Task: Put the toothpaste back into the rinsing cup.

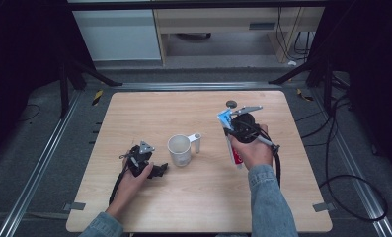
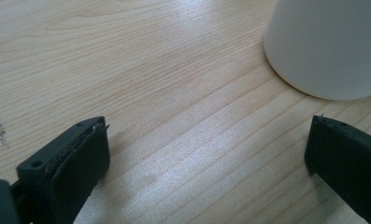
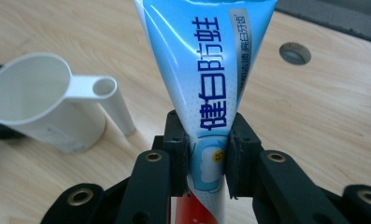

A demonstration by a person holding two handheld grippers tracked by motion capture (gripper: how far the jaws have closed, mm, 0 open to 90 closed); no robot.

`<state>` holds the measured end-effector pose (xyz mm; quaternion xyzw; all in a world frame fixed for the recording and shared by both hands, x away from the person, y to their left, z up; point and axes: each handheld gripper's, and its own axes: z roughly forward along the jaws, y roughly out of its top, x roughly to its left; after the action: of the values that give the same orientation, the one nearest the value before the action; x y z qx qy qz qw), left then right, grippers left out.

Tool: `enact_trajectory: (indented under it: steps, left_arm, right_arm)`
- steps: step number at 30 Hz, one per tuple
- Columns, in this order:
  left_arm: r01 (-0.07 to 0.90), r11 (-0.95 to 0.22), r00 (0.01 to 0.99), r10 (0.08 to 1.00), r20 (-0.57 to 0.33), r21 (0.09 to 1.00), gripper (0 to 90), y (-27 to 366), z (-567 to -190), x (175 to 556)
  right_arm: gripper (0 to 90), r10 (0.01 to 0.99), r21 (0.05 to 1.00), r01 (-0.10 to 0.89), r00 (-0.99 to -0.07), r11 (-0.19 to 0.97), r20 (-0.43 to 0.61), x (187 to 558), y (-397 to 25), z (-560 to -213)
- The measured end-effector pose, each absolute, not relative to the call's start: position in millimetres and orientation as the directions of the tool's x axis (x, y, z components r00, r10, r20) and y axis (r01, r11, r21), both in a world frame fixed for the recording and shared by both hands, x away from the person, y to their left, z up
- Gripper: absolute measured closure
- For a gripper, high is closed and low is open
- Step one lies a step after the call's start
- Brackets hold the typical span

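High view first: the person's right gripper (image 1: 233, 129) is held up above the right half of the wooden table (image 1: 193, 207) with a toothpaste tube (image 1: 226, 120) pinched in it; the blue crimped end points away from the person and the red end runs back beneath the hand (image 1: 255, 148). From the right gripper view the jaws are closed on the tube (image 3: 206, 93) low on its blue body, just above the red part, and the tube stands straight up between them — blue and white print, squeezed a little where the pads bite.

The white cup (image 1: 179, 150) with its hollow side handle (image 1: 197, 141) stands near the middle of the table, between the two hands; in the right gripper view it (image 3: 38, 100) sits off to the left, mouth open and nothing in it, well apart from the tube. A round hole (image 3: 295, 52) in the table lies further off to the right.

The left gripper (image 1: 156, 170) rests low beside the cup; in its own view the jaws are spread wide with only bare wood between them, the cup's wall (image 2: 328, 46) just ahead and to the right, not touched.

My reading — the tube is picked up and is being carried, with the cup as the likely target; dropping it in is not yet done. The next move calls for swinging the tube across over the mouth, tipping one end down and lowering it inside before letting go; the left gripper may need to close on the cup to steady it, since a light cup could tip.
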<state>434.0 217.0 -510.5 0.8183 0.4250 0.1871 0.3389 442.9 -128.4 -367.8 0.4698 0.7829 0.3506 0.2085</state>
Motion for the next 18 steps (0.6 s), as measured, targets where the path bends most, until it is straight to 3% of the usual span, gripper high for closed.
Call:
enact_trajectory:
  steps: [18]
  left_arm:
    - [0.569,-0.409,0.568,0.822,0.019,0.714,0.0,217,-511,434]
  right_arm:
    - [73.3,0.900,0.871,0.456,-0.435,0.181,0.041,433,-120,-358]
